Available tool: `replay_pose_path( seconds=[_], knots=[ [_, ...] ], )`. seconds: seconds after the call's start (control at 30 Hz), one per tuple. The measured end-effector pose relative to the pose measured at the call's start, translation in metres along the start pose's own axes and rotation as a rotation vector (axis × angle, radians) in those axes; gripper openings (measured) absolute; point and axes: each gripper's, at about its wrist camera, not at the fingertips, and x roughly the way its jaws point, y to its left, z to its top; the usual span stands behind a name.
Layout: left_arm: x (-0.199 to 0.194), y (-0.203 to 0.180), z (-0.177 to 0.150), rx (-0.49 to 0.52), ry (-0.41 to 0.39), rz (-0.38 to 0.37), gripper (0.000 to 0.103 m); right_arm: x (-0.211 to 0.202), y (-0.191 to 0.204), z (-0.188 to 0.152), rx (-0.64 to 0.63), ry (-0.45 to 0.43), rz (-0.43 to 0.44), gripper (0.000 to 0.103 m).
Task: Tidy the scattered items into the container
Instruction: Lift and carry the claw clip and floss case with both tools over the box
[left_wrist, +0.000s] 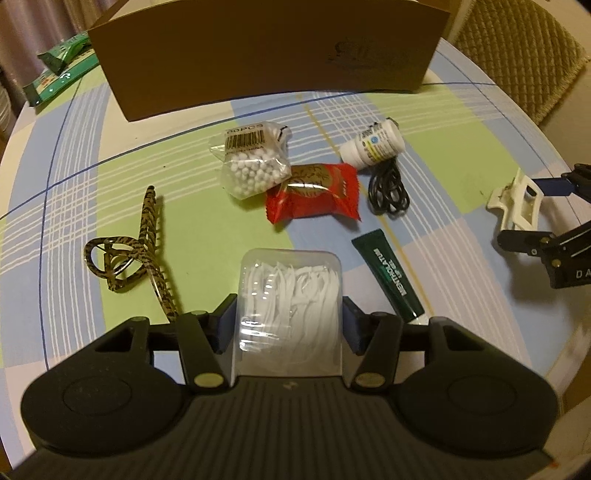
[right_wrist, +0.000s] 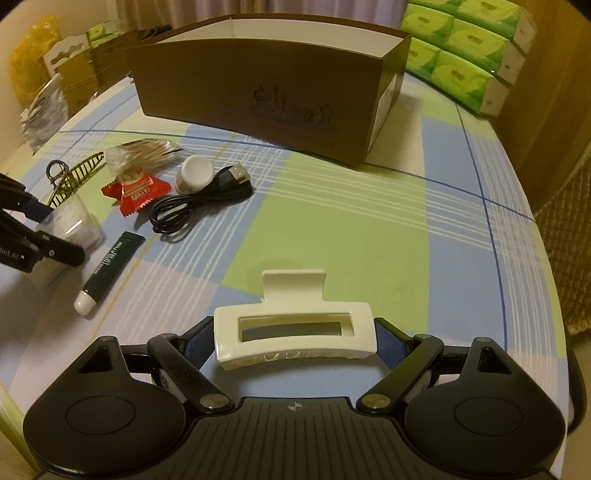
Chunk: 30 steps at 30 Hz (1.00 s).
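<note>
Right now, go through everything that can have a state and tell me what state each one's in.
Left gripper: shut on the floss pick box.
Right gripper: shut on the white hair claw.
Cardboard box: open at the top, upright.
White bottle: on its side, cap on.
Green tube: lying flat, capped.
Black cable: coiled, loose.
Red snack packet: sealed.

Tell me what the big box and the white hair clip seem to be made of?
Box: looks like brown cardboard, matte, with thin folded walls and a white inside. Hair clip: probably hard plastic, cream-white and glossy, with light glinting off its moulded edges.
</note>
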Motion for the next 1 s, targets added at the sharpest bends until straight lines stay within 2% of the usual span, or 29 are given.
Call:
replay_pose_path(
  seconds=[0.4,0.7,1.0],
  knots=[
    [-0.008,0.006,-0.005,0.049,-0.015,-0.08,0.052,-0.016,0.019,0.006,0.069,-0.009,-0.047,0.085],
    [-0.026,0.019,0.006,0.031,-0.06,-0.11,0.052,-0.024,0.019,0.019,0.17,-0.002,0.024,0.086],
    [-0.061,0.039,0.04,-0.025,-0.185,-0.089,0.052,-0.035,0.011,0.056,0.198,-0.068,0.089,0.086]
  ],
)
